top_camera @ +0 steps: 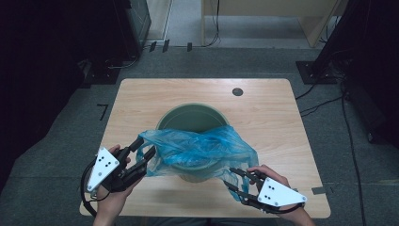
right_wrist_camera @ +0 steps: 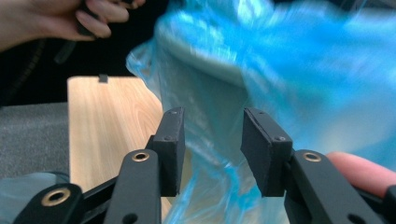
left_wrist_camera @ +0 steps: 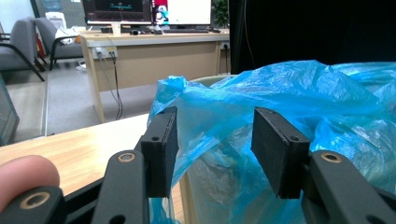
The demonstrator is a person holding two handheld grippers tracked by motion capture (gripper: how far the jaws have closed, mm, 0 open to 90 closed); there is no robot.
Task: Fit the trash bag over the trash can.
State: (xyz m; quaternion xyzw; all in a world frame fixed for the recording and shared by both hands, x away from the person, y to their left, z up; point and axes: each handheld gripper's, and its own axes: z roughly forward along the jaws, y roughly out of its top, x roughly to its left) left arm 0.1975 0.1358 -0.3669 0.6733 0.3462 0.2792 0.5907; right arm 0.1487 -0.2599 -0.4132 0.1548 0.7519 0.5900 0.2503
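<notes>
Round green plastic bucket (top_camera: 197, 117) placed at centre of light wooden table (top_camera: 263, 113). Crumpled translucent blue plastic bag (top_camera: 202, 148) draped over bucket's near rim. Left gripper (top_camera: 143, 157) positioned left of bucket, jaws parted, bag film seen between, unpinched. Right gripper (top_camera: 237, 183) positioned right of bucket near bag's lower edge, jaws parted, nothing clamped.

Left tool (top_camera: 143, 157) at near-left of tabletop (top_camera: 141, 99), held in left hand (top_camera: 110, 188), angled up and right, grey plate on top, cable trailing below. 2 jaws parted, pads (left_wrist_camera: 161, 149) clear of each other, blue bag (top_camera: 197, 148) film in gap, no visible pinch. Right tool (top_camera: 235, 181) at near-right, in right hand (top_camera: 275, 181), pointing left. Jaws apart, film loose between them. Forearms enter from bottom edge.
</notes>
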